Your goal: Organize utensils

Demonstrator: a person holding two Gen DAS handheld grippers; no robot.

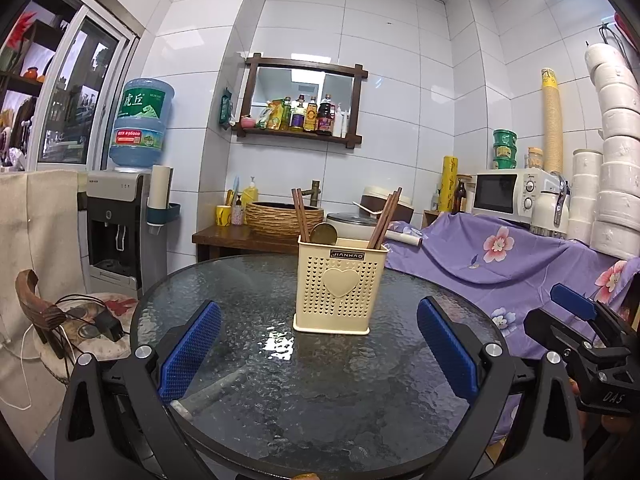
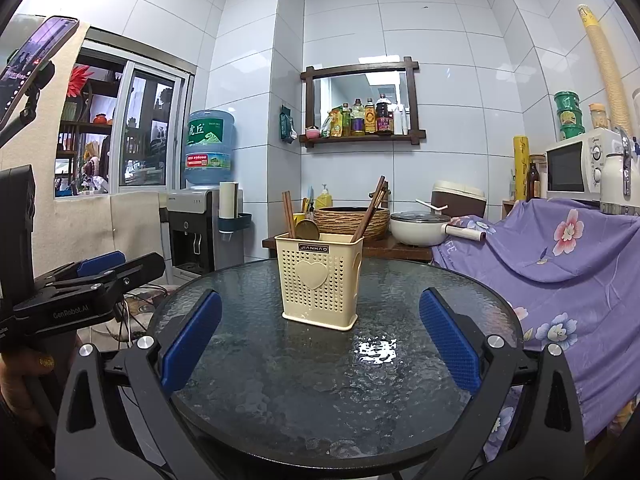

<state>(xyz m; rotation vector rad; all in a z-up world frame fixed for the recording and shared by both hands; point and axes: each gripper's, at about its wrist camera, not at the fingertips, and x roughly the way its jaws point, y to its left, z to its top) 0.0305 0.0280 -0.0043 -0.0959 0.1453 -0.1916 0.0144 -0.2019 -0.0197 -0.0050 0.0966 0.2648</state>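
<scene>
A cream perforated utensil holder with a heart on its front stands upright on the round glass table. Brown chopsticks and a brass spoon bowl stick out of its top. My left gripper is open above the near half of the table, short of the holder, with nothing between its blue pads. My right gripper is likewise open and empty. Each gripper shows at the edge of the other's view, the right gripper and the left gripper.
A purple flowered cloth covers furniture right of the table. A stool with cables stands to the left. Behind are a water dispenser, a wooden counter with a woven basin, a pot and a microwave.
</scene>
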